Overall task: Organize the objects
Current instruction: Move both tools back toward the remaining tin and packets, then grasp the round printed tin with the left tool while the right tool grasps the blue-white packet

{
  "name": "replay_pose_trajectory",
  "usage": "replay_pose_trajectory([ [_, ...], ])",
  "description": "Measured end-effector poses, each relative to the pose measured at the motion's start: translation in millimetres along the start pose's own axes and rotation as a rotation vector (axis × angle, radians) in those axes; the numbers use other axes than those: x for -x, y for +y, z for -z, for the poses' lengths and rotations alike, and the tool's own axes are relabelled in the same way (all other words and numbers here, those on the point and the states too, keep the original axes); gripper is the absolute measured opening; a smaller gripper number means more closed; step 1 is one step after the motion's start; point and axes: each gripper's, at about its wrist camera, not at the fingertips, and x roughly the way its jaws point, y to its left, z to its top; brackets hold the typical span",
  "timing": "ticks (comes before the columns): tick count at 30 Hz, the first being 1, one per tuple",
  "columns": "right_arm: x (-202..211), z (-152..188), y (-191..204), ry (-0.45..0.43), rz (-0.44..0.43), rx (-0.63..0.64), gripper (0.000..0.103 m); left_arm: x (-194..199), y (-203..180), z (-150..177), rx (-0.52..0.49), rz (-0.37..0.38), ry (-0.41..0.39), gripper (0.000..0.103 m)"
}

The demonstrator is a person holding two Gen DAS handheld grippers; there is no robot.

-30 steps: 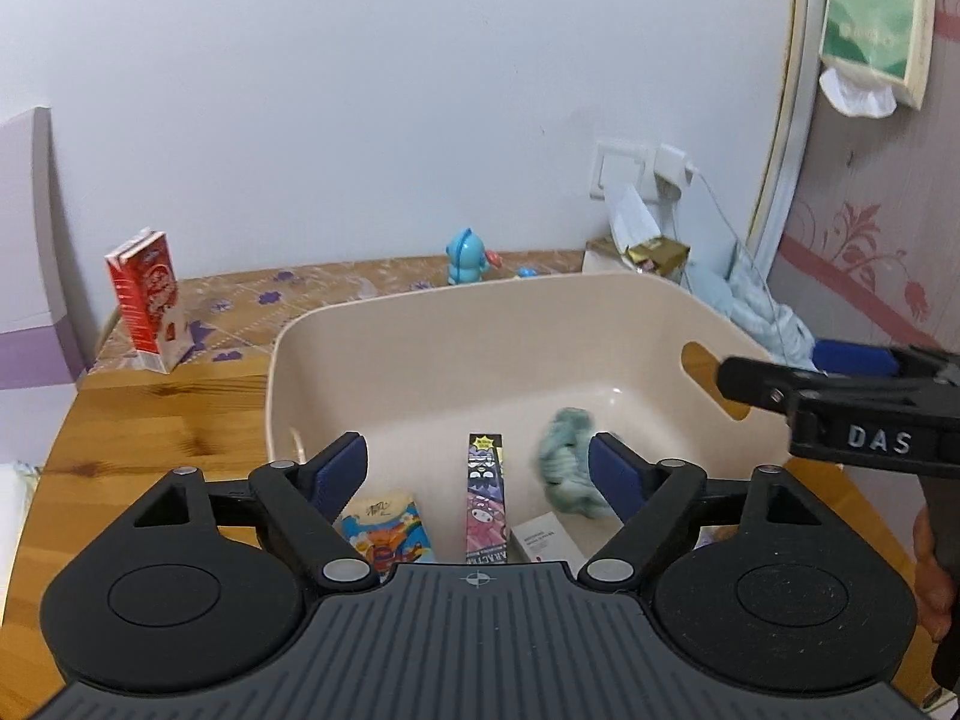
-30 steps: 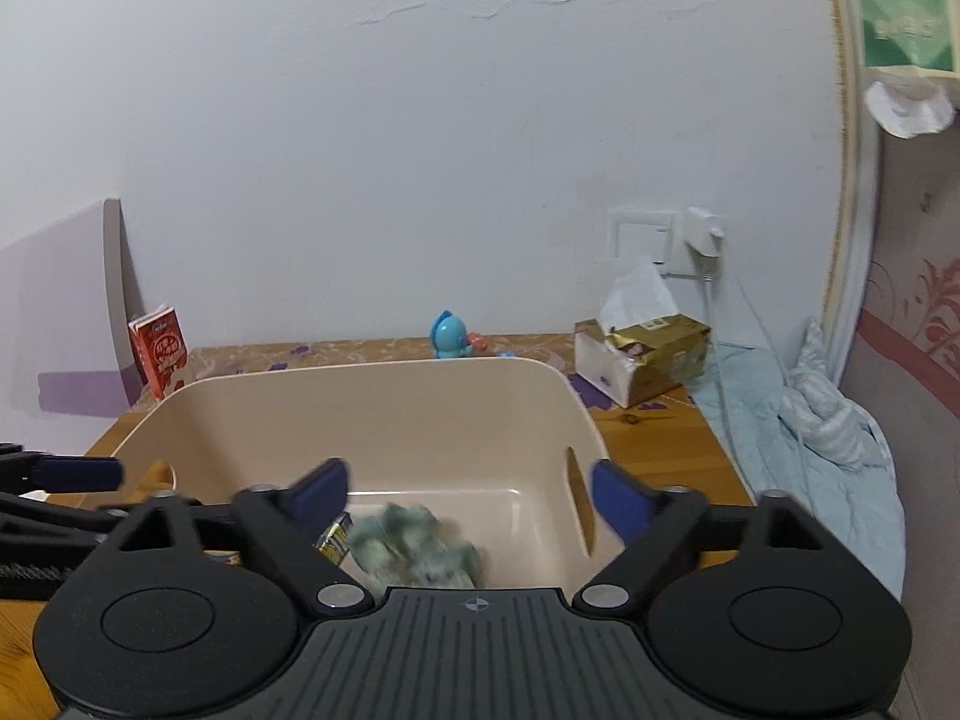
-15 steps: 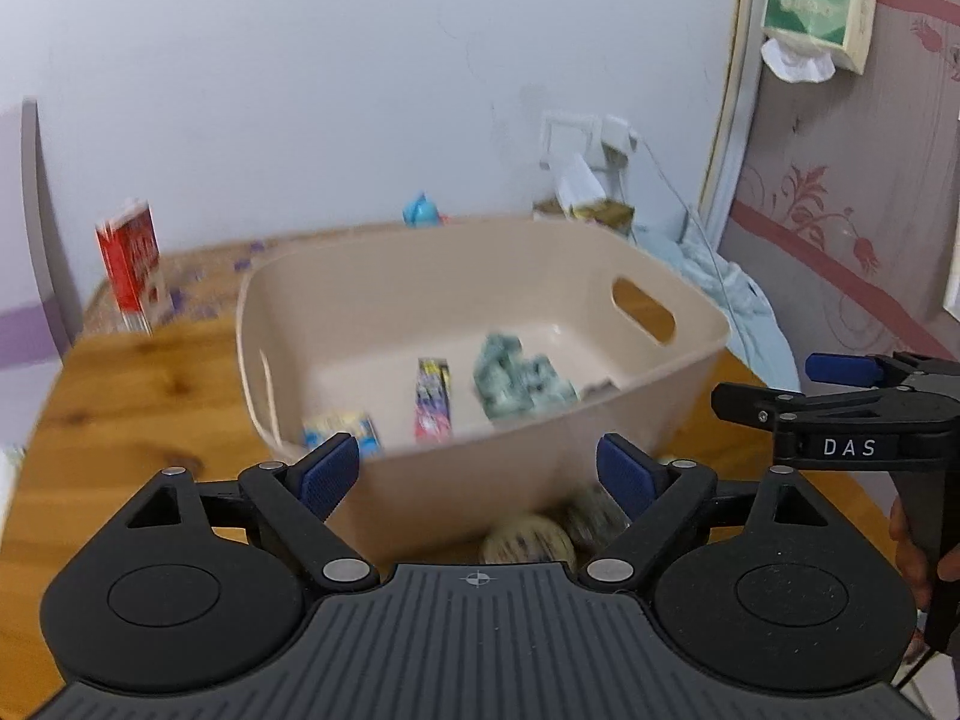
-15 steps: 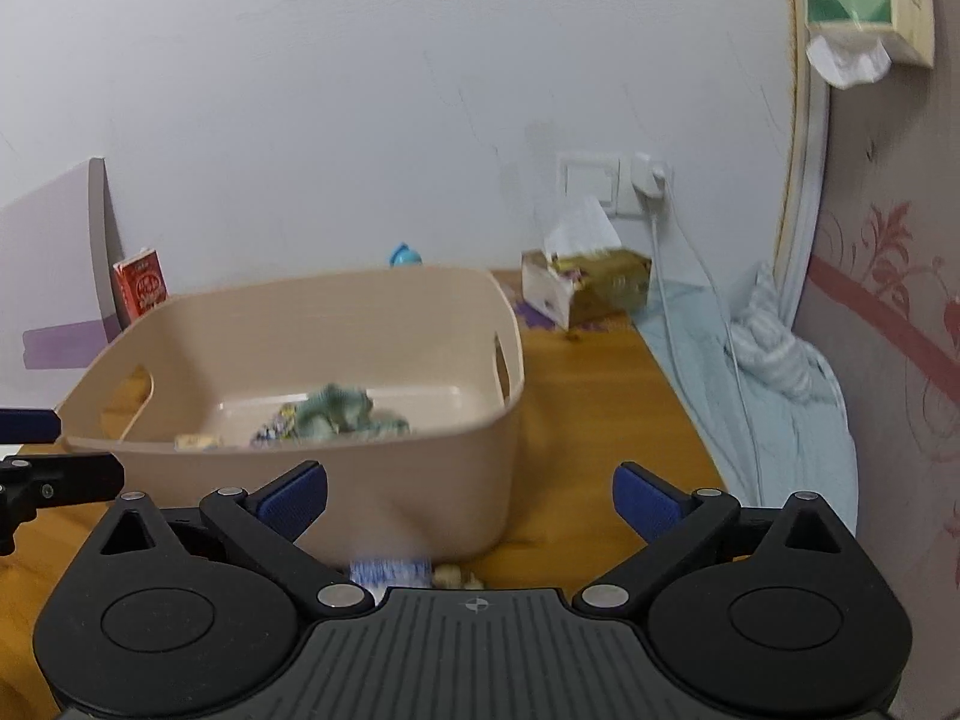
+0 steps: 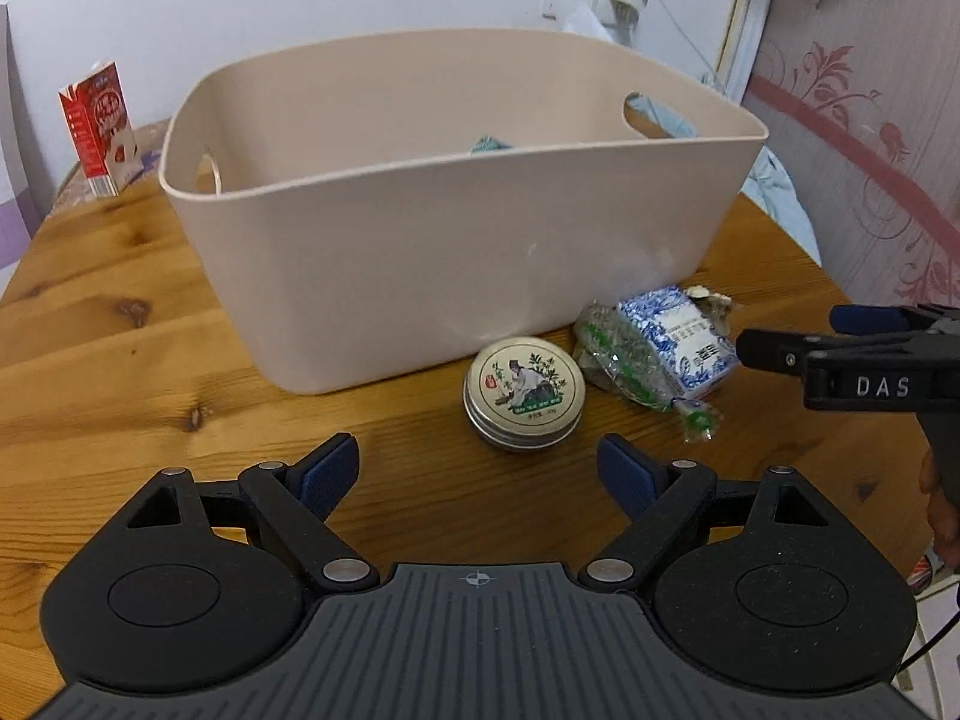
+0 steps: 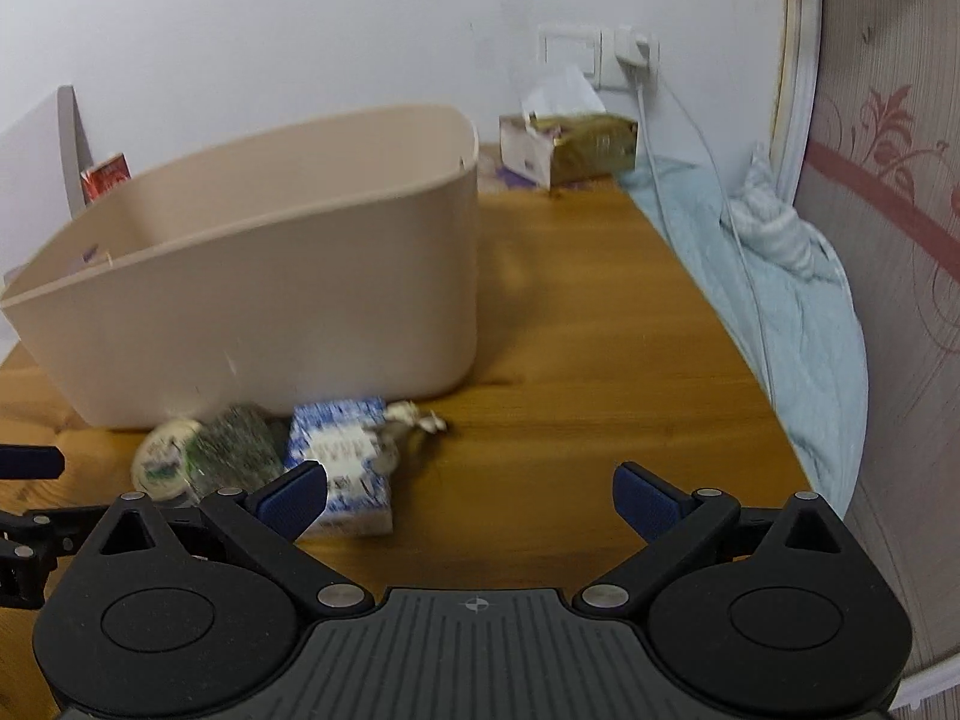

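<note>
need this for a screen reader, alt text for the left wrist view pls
The open left gripper hovers over a wooden table, aimed at a round tin in front of a beige bin. Right of the tin lie a green-printed packet and a blue-and-white box.

table (image 5: 120, 372): glossy wood | bin (image 5: 456, 252): matt smooth plastic | tin (image 5: 524, 394): metal | wrapper (image 5: 630, 360): crinkled glossy plastic

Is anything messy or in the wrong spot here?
Yes. A round tin, a crinkly green wrapper and a blue-and-white packet lie bunched on the wooden table, outside the beige bin, right against its front wall. The wrapper looks crumpled. Nothing looks spilled or broken.
</note>
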Motion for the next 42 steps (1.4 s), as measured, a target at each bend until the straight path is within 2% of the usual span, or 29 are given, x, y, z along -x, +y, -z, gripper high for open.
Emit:
replay_pose_trajectory([
  [8,-16,2,-5,0.030,-0.013,-0.036,0.103,-15,-3,-7,0.048,-0.006,0.004,0.088],
  [13,-19,1,-8,-0.004,-0.041,-0.116,0.102,-22,-8,-10,0.064,-0.015,0.002,0.088],
  [16,-18,1,-6,-0.038,-0.058,-0.119,0.086,-24,-9,-12,0.078,-0.041,-0.006,0.087],
  [20,-22,2,-1,-0.047,-0.089,-0.135,0.075,-28,-8,-14,0.115,-0.042,-0.011,0.085],
  [25,-27,1,7,-0.055,-0.107,-0.122,0.062,-33,-7,-16,0.148,-0.021,0.004,0.078],
  [27,-27,1,10,-0.061,-0.112,-0.112,0.055,-33,-8,-17,0.155,-0.027,-0.006,0.072],
  [29,-28,0,11,-0.055,-0.134,-0.116,0.040,-35,-12,-18,0.142,-0.032,-0.009,0.069],
  [31,-27,-1,10,-0.049,-0.162,-0.129,0.033,-35,-15,-19,0.132,-0.029,-0.012,0.064],
  [33,-25,0,11,-0.050,-0.162,-0.120,0.030,-34,-17,-19,0.126,-0.018,-0.015,0.055],
  [35,-23,2,10,-0.047,-0.182,-0.127,0.017,-34,-18,-19,0.124,-0.021,-0.017,0.055],
  [39,-21,2,11,-0.045,-0.183,-0.130,0.017,-33,-19,-18,0.125,-0.020,-0.022,0.055],
  [42,-21,1,11,-0.037,-0.167,-0.135,0.025,-36,-19,-20,0.122,-0.020,-0.022,0.055],
])
